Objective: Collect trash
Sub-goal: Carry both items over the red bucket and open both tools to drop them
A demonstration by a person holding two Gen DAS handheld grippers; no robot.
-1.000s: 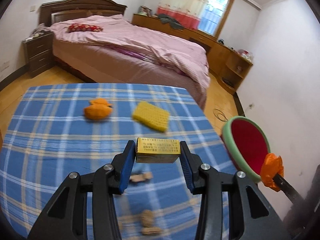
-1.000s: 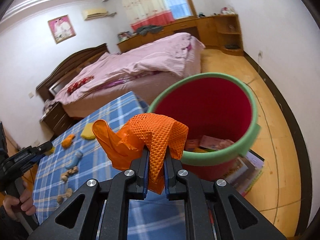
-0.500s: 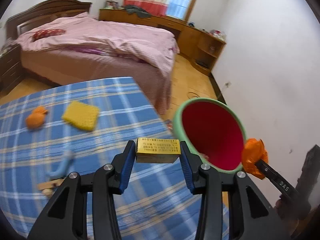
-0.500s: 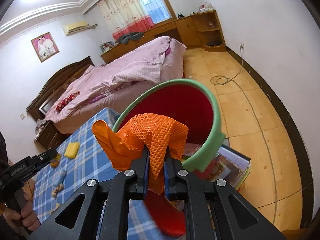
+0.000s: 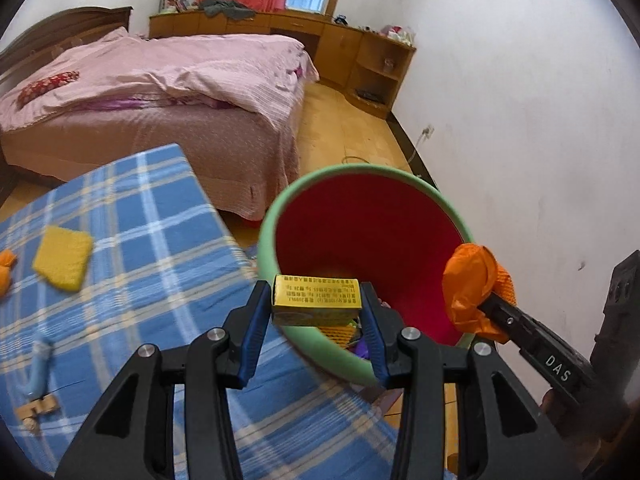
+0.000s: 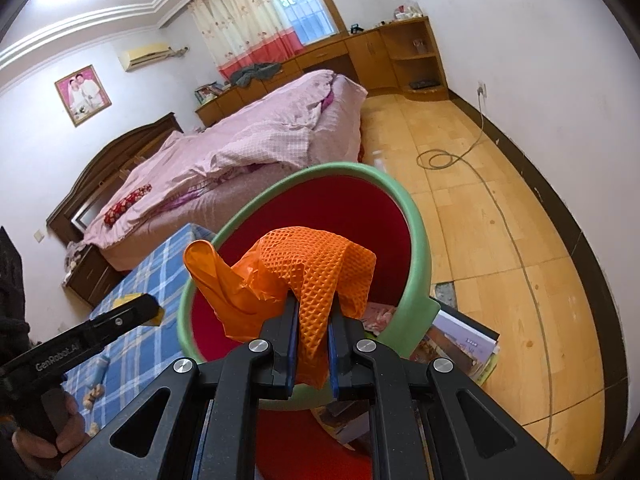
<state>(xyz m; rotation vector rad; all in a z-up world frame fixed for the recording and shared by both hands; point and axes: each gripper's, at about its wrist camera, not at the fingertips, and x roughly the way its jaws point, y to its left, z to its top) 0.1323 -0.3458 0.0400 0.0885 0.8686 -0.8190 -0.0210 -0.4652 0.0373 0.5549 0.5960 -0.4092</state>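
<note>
Left gripper (image 5: 316, 307) clamped on small yellow printed cardboard box (image 5: 316, 295), right gripper (image 6: 313, 336) pinching crumpled orange textured glove (image 6: 298, 270), both over green-rimmed red plastic bin (image 5: 269, 224).

The left claw (image 5: 317, 306) grips a small yellow box (image 5: 316, 294) crosswise between its blue pads (image 5: 256, 320), holding it over the near rim of a red bin with a green rim (image 5: 272, 220). To the right, the right claw (image 5: 486, 302) clamps a crumpled orange glove (image 5: 470, 280) beside the bin's right edge. On the left, a bench under a blue plaid cloth (image 5: 152, 240) carries a yellow sponge (image 5: 62, 258), an orange thing (image 5: 6, 266) cut off at the left edge, a pale blue tube (image 5: 39, 368) and some brown scraps (image 5: 36, 410). A pink-covered bed (image 5: 160, 76) stands far behind.
</note>
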